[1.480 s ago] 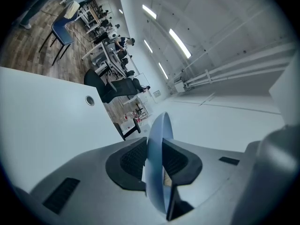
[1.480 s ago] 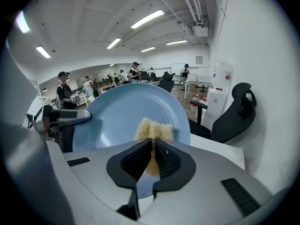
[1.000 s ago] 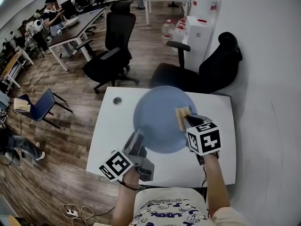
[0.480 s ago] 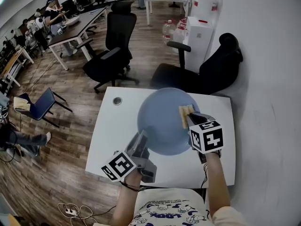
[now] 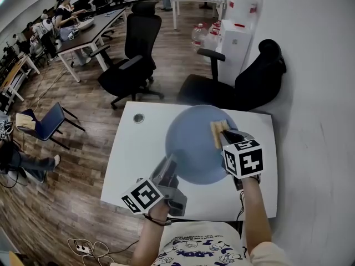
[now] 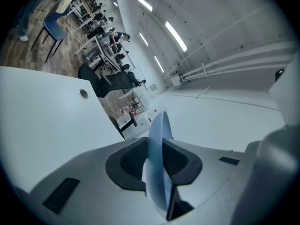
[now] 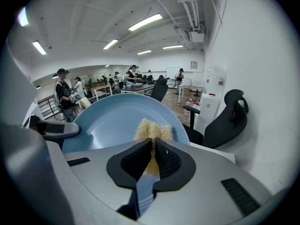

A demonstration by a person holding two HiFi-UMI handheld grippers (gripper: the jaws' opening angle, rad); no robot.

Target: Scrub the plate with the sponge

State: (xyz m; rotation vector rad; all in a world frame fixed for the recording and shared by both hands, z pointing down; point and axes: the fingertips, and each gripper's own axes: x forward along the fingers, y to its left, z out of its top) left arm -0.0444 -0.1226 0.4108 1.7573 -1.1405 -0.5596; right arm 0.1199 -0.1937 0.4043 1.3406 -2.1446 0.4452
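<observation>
Gripping the rim, pressing the sponge: both tools busy at the plate

Right, two tools on the job over the white tabletop [image 5: 133,154]. The left tool [image 5: 168,169] has its jaws clamped on the near-left rim of the big blue plate [image 5: 191,140]. Its own camera sees the rim edge-on, pinched between the two dark pads. The plate sits over the far middle of the tabletop, and it looks tipped up rather than lying flat, its face turned toward the right tool. From where I stand I can't tell whether its far edge touches the surface.

Over on the other side, the right tool [image 5: 224,133] is closed tight on a pale yellow sponge [image 5: 216,129]. The sponge's fuzzy end pokes out past the jaws, right up against the plate's face near the far-right rim. The right tool's marker cube [image 5: 243,158] faces up toward the head camera, and the left tool's marker cube [image 5: 143,196] sits lower, at the near edge of the tabletop.

A small round grommet [image 5: 138,118] sits in the far-left corner of the tabletop, well apart from the plate. Just beyond the far edge stands a black office chair [image 5: 252,79], against the white wall. People are working at desks far across the room.
</observation>
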